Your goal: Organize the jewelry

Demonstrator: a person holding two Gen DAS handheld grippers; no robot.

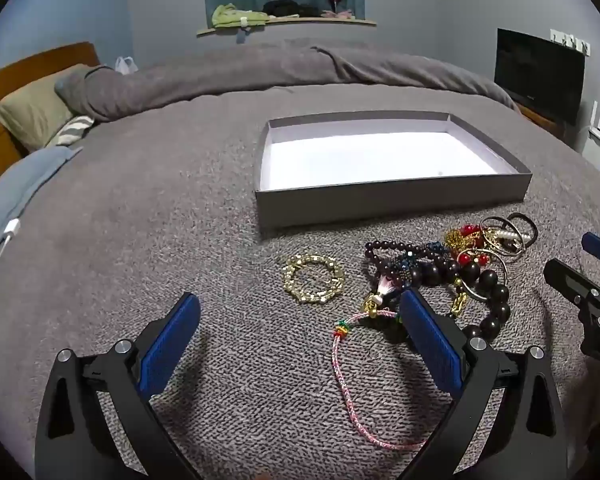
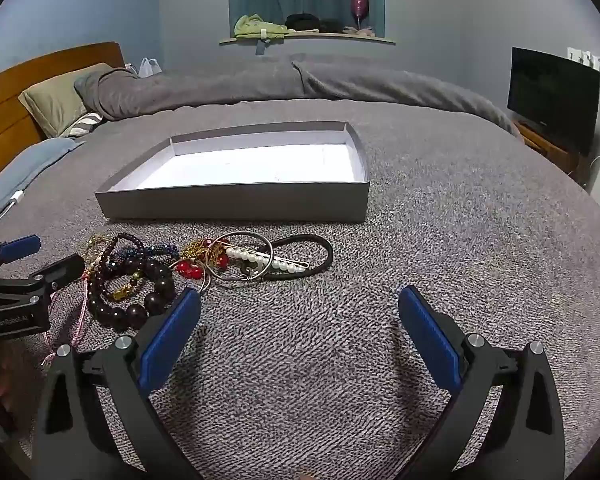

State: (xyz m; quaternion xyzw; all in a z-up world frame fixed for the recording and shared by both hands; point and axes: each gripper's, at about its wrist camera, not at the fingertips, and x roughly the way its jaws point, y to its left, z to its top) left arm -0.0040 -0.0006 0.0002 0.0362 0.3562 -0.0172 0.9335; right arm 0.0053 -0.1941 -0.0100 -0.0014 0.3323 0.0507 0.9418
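A tangled pile of jewelry lies on the grey bedspread in front of a shallow grey box with a white, empty floor. A gold bracelet lies apart to the pile's left, and a pink cord trails toward me. My left gripper is open and empty, low over the cord. In the right wrist view the pile sits left, with a pearl clip and a black hair tie. My right gripper is open and empty over bare bedspread, right of the pile. The box lies beyond.
A folded grey duvet lies across the far side of the bed. Pillows and a wooden headboard are at the far left. A white charger cable lies at the left edge. A dark TV stands at the right.
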